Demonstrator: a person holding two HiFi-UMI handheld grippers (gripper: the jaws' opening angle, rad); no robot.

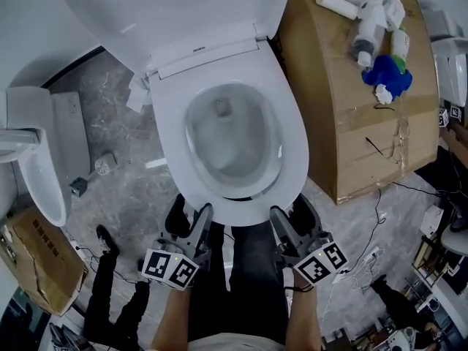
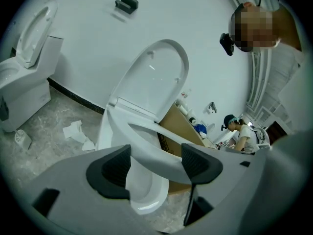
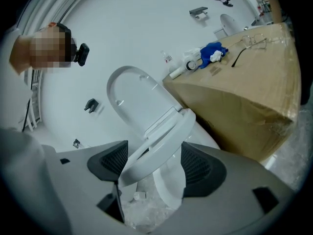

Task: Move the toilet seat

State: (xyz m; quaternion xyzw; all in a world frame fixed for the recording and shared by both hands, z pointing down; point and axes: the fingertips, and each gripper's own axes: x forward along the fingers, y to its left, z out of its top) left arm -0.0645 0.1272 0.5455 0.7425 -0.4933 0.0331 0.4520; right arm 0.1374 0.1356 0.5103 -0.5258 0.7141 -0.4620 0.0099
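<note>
A white toilet stands below me with its lid (image 1: 183,6) tipped back against the wall. The toilet seat (image 1: 289,115) is a white ring over the bowl (image 1: 227,134). My left gripper (image 1: 192,214) is at the seat's front left and my right gripper (image 1: 290,214) at its front right. In the left gripper view the seat (image 2: 146,141) hangs clear above the bowl and runs slantwise between the jaws (image 2: 156,155), touching both pads. The right gripper view shows the same: the seat (image 3: 161,141) crosses aslant between the pads of that gripper (image 3: 154,155).
A large cardboard box (image 1: 351,93) stands tight against the toilet's right side, with bottles and a blue cloth (image 1: 387,75) on top. Another toilet (image 1: 36,159) is at the left. Crumpled tissue (image 1: 139,93) and cables lie on the floor. A person (image 2: 242,131) works farther back.
</note>
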